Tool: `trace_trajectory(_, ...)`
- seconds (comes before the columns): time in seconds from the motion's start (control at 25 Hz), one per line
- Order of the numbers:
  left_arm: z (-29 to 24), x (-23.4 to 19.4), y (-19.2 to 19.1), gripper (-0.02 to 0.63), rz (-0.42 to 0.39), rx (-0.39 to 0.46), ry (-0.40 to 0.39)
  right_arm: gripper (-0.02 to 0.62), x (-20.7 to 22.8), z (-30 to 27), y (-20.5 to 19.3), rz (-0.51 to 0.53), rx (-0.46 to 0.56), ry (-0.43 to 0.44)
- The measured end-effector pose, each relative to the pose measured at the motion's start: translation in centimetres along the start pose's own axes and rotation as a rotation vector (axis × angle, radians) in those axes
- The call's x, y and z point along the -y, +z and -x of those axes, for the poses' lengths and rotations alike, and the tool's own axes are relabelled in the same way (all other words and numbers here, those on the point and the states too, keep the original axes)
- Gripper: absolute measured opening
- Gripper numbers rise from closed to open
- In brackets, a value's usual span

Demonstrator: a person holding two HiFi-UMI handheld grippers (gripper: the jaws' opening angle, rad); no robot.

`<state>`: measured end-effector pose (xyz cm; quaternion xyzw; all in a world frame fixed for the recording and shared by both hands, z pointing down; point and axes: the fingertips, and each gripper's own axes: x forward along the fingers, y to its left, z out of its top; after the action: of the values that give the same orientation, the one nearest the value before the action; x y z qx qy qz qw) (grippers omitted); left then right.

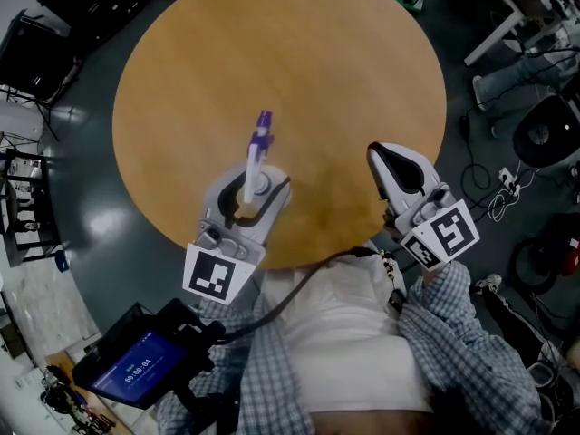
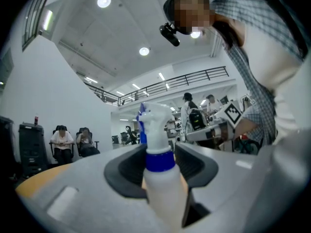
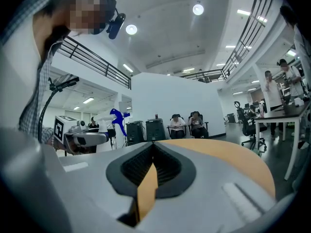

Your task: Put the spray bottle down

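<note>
A white spray bottle [image 1: 255,159] with a blue-purple trigger head stands upright between the jaws of my left gripper [image 1: 257,185], which is shut on its body. It is over the near part of the round wooden table [image 1: 272,53]; whether its base touches the top I cannot tell. The left gripper view has the bottle [image 2: 160,178] filling the middle, with a blue collar under its head. My right gripper [image 1: 381,154] hovers over the table's near right edge, shut and holding nothing. From the right gripper view, the bottle's head [image 3: 116,118] shows at the far left.
A dark floor surrounds the table, with office chairs [image 1: 544,130] and cables at the right and black stands at the left. A small lit screen [image 1: 136,361] hangs near the person's body at the lower left. Seated people [image 3: 187,125] are far beyond the table.
</note>
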<state>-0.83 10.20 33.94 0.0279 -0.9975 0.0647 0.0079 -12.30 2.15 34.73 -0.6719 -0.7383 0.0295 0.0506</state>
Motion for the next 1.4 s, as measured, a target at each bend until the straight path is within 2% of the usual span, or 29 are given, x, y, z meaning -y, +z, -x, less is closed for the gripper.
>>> trace_trajectory(0.28, 0.1, -0.1, 0.3, 0.179, 0.012, 0.024, 0.002, 0.005, -0.2, 0.3, 0.3, 0.003, -0.005, -0.007)
trace_trajectory(0.4, -0.1, -0.3, 0.1, 0.179, 0.049, 0.035, 0.0, 0.005, -0.2, 0.2, 0.2, 0.001, -0.012, -0.002)
trace_trajectory(0.52, -0.4, -0.6, -0.8, 0.181, 0.066, 0.008, 0.008, 0.005, 0.0, 0.1, 0.3, -0.004, -0.016, 0.004)
trace_trajectory(0.8, 0.5, -0.4, -2.5, 0.241, 0.098, -0.057, 0.012, 0.005, -1.5, 1.0, 0.9, -0.004, -0.021, 0.01)
trace_trajectory(1.04, 1.4, 0.4, -2.4, 0.269, 0.133, -0.074, 0.014, 0.005, -2.4, 3.4, 1.2, -0.02, -0.041, -0.015)
trace_trajectory(1.2, 2.0, -0.1, -2.0, 0.27, 0.14, -0.086, 0.046, 0.005, -2.2, 3.7, 1.2, -0.037, -0.052, -0.015)
trace_trajectory(1.4, 4.1, -0.5, 0.8, 0.268, 0.136, -0.071, 0.11, 0.005, -3.2, 2.7, 3.0, -0.03, -0.041, 0.025)
